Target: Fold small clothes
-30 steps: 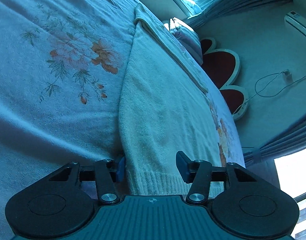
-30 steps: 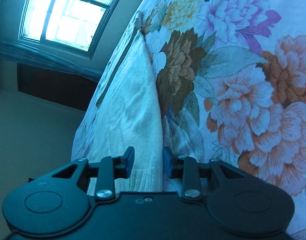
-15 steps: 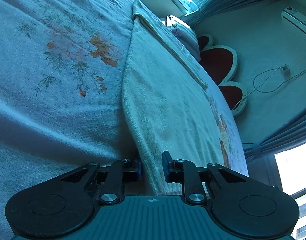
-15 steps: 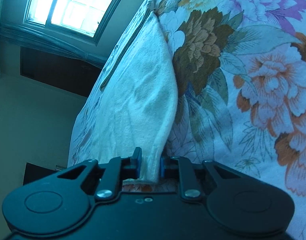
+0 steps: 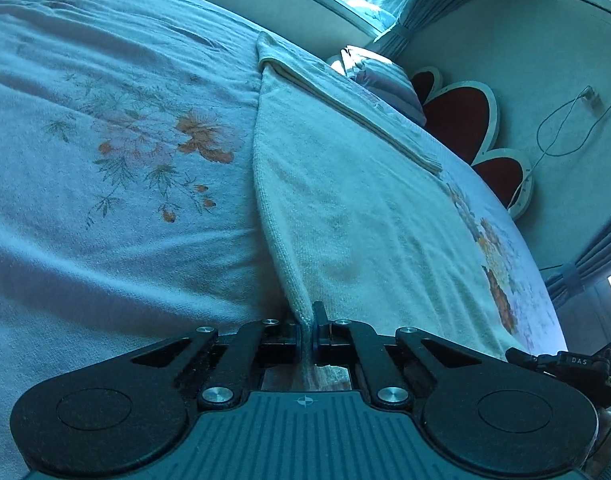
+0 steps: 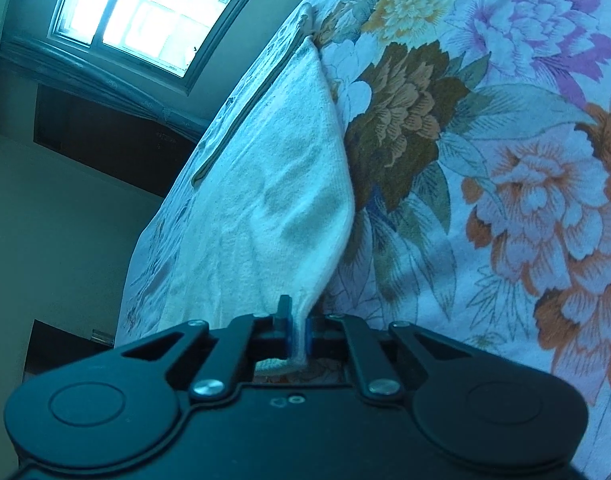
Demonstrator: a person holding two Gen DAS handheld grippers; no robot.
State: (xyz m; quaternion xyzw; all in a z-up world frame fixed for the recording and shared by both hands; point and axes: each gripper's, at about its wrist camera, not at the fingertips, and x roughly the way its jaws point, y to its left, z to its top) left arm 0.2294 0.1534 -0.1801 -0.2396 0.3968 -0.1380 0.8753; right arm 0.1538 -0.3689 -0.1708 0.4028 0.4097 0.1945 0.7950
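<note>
Clamped on a bunched corner of a pale knitted sweater (image 5: 357, 208), the jaws of the left gripper (image 5: 305, 334) are nearly together, with the ribbed hem pinched between the pads. From the jaws the sweater runs away up the picture, its left edge pulled into a taut ridge above the blanket (image 5: 105, 140), which lies to the left of the jaws and carries faint orange flowers. Far beyond the jaws a folded-over strip crosses the sweater's far end. To the right are a scalloped red headboard (image 5: 461, 120) and curtains (image 5: 593, 256).

Right wrist view: the jaws of the right gripper (image 6: 297, 334) have just been closing and now grip another corner of the same sweater (image 6: 273, 200) between blue pads (image 6: 288, 336). The cloth rises from the jaws in a lifted fold. Right of the jaws spreads a floral bedsheet (image 6: 505, 160) with large flowers; far to the upper left is a bright window (image 6: 145, 12).
</note>
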